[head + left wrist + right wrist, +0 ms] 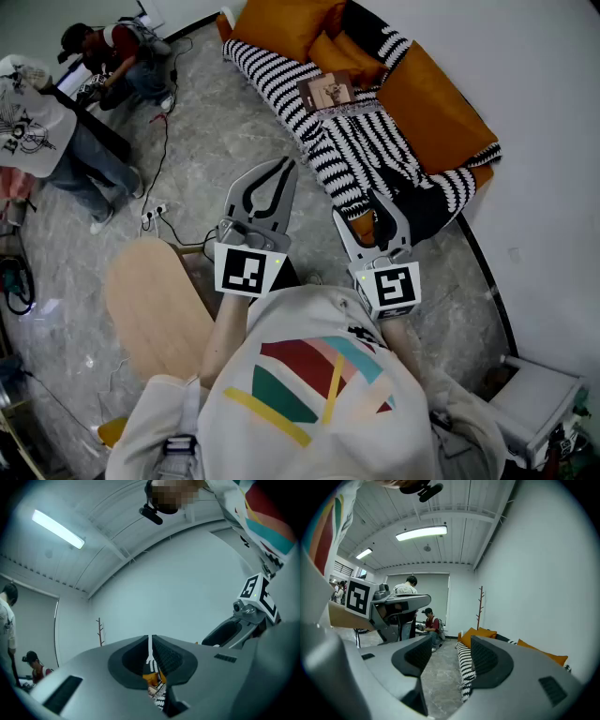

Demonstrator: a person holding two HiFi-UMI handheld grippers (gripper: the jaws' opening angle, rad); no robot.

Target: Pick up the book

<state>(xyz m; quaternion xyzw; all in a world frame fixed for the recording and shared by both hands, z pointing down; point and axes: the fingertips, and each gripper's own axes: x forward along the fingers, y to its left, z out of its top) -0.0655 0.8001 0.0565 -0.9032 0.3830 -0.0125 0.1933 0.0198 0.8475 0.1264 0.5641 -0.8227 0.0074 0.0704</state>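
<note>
The book [328, 91] has a brown cover and lies flat on a black-and-white striped blanket [356, 141] spread over an orange sofa [441, 103], far ahead of both grippers. My left gripper [287, 167] hangs over the marble floor, short of the blanket; its jaws are shut with nothing in them and only a thin slit shows in the left gripper view [150, 645]. My right gripper [361, 211] hovers by the blanket's near end. It stands open and empty in the right gripper view [450, 654], with the blanket [465, 667] seen through the gap.
Two people work at a dark table [89, 103] at the far left. A cable and power strip [155, 214] lie on the floor. A round wooden seat [155, 309] is at my left, a white cabinet [544, 394] at my right. A coat stand [480, 606] is by the wall.
</note>
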